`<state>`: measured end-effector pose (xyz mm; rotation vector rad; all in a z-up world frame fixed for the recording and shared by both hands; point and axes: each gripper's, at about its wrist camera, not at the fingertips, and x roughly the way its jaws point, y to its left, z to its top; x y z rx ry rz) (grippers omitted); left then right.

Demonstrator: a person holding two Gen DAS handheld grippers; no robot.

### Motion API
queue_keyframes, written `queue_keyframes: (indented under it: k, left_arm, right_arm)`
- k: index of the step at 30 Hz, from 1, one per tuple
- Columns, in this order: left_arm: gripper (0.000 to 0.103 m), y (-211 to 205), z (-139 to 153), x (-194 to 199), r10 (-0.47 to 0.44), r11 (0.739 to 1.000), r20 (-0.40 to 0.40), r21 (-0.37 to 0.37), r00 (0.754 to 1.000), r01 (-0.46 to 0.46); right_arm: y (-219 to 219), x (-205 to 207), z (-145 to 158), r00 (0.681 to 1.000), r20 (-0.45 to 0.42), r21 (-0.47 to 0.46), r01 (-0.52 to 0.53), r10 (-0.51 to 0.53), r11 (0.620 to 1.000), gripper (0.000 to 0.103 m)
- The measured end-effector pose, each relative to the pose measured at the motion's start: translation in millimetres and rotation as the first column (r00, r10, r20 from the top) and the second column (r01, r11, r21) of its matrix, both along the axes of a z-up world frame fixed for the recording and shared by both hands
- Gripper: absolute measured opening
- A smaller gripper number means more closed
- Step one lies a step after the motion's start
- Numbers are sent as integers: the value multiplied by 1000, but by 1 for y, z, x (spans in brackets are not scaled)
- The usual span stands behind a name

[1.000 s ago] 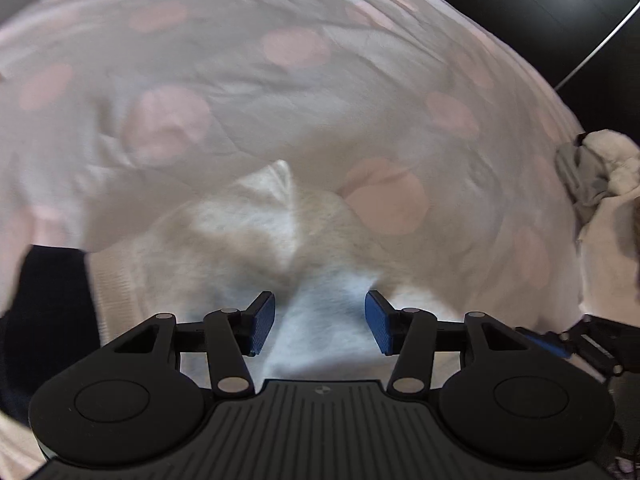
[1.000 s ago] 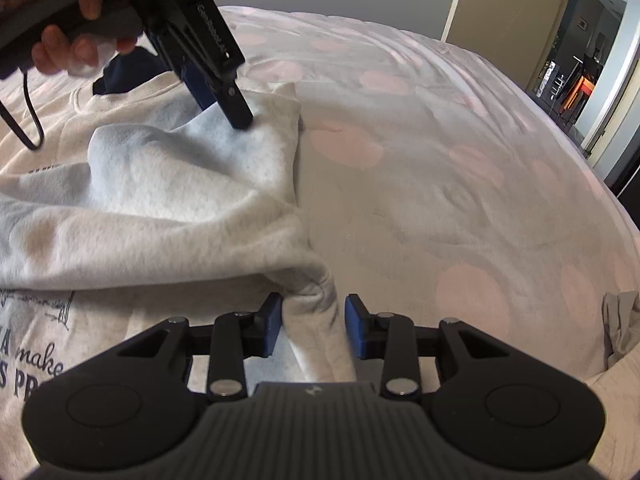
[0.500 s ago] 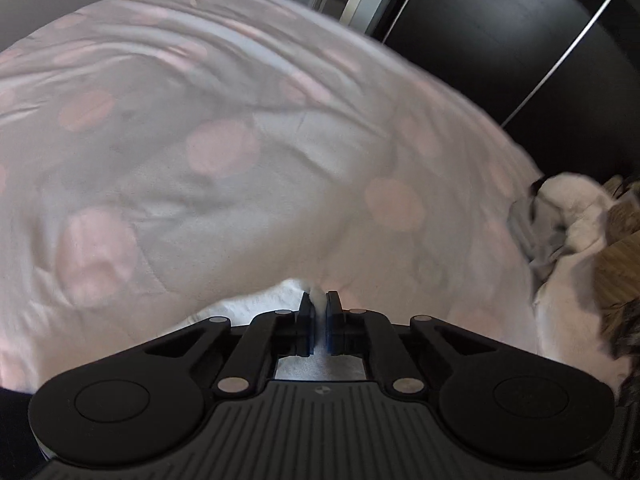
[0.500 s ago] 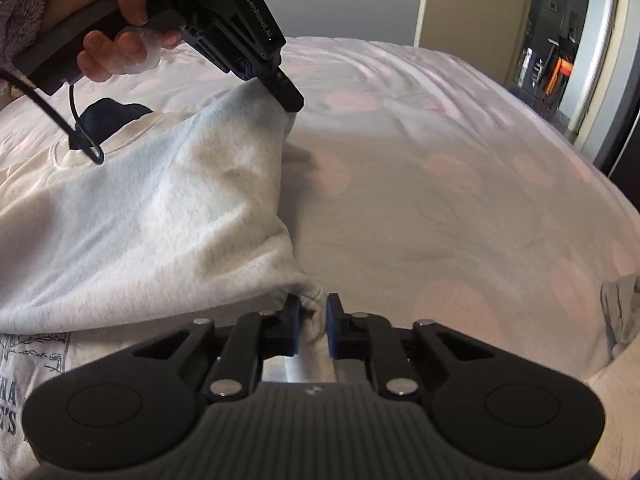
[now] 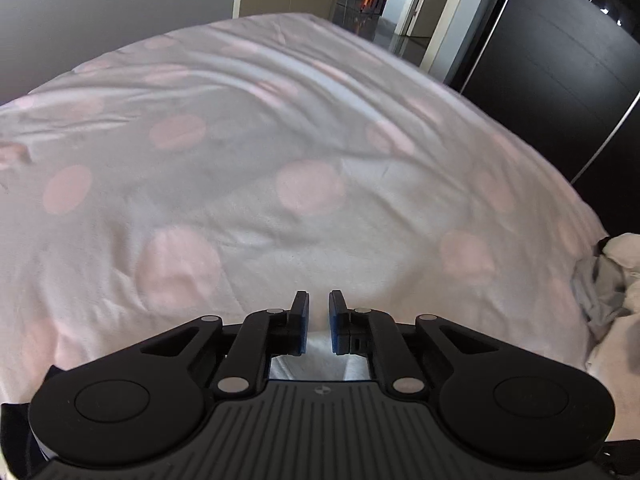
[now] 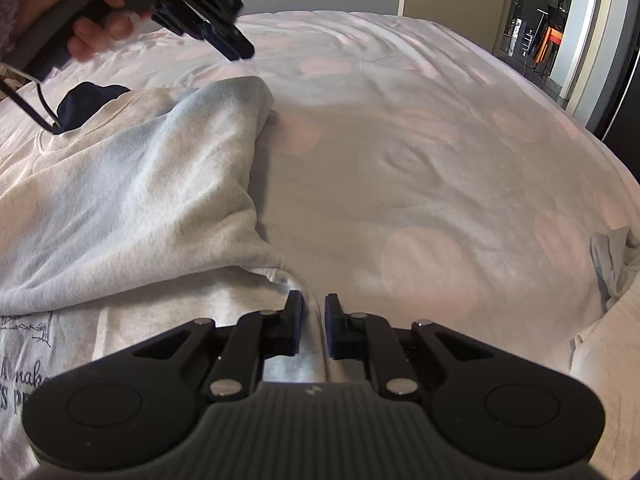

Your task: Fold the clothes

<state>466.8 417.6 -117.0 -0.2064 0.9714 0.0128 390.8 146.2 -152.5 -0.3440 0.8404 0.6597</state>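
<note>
Half a second ago both tools were pinched on the sweatshirt, the left one holding its shoulder up in the air; now the cloth has dropped back to the bed and both tools have let go, their fingers standing slightly parted.

Largest in view is the bed (image 6: pixel 420 152), covered by a pale sheet with big pink dots and running back toward a doorway. On its left part, in the right wrist view, lies the grey sweatshirt (image 6: pixel 132 200) — one side is folded over the body, the fold's edge running from the shoulder down toward the near hem, and dark printed lettering shows at the lower left. A dark navy garment (image 6: pixel 86 100) peeks out just behind the sweatshirt's collar. At the bed's right edge sits a small heap of grey and white clothes (image 5: pixel 600 280).

The left tool (image 6: pixel 244 50) hangs above the sweatshirt's shoulder, clear of the cloth, gripped by a hand (image 6: pixel 92 12) in a fuzzy sleeve; in its own view its fingers are released with only a strip of pale fabric visible below them. The right tool (image 6: pixel 313 312) is low over the sweatshirt's right edge — a narrow gap between its fingers, nothing clamped in it.
</note>
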Motion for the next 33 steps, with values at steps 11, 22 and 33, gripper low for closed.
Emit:
queue_keyframes:
  k: [11,22,33]
  left_arm:
    - [29,23,48,-154,116,984,-20,139,993,-112]
    - [47,81,19,-330,460,880,-75,172,885,-442]
    - [23,95,-37,-391,609,790,-75,-20,789,-612]
  right_arm:
    - [-5,-22,19,997,80,92,-31,24,995,19]
    - [13,-37,20,995,87,134,-65,53,989,32]
    - [18,-30,5,993,117,88,-26,16,996,49]
